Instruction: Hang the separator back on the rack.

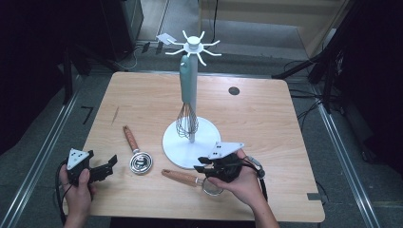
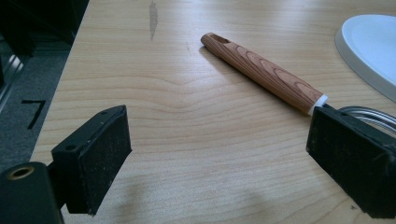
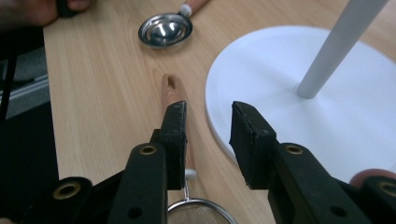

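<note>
One whisk (image 1: 187,118) hangs on the rack (image 1: 192,47); our right gripper (image 1: 207,169), jaws spread, hovers over the strainer (image 1: 190,178); the spoon (image 1: 138,156) waits by our wide-open left gripper (image 1: 107,167).

stand (image 1: 191,142): white, on table | whisk (image 1: 187,118): hangs from a stand arm | scoop (image 1: 140,163): flat, left of stand base | table (image 1: 266,123): wood
</note>
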